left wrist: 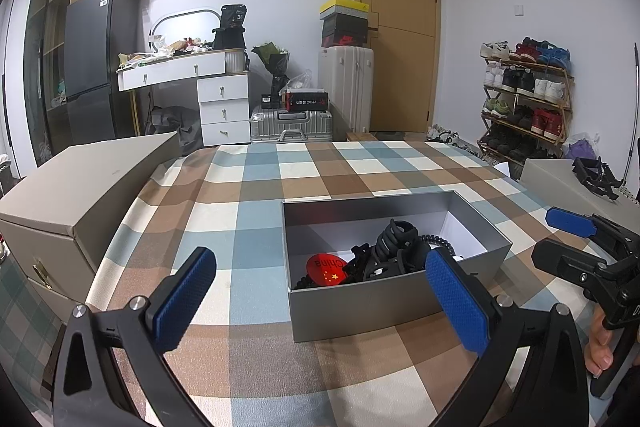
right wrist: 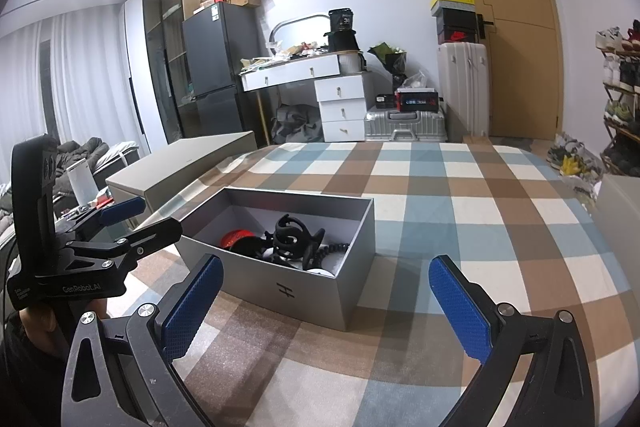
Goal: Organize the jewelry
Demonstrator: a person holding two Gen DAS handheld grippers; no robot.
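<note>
Both tools, left (left wrist: 320, 301) and right (right wrist: 326, 301), spread wide, empty, before grey box (left wrist: 384, 301) of hair clips (left wrist: 394, 247).

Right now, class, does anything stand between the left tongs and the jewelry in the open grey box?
Only the grey box itself: its near wall rises between the left tongs and the black hair clips and red badge inside. The top is open, with no lid, so the way in from above looks free. Both tongs are open.

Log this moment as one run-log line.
left gripper: open, empty | right gripper: open, empty | grey box: open, holds hair clips, red badge | nothing picked yet
</note>
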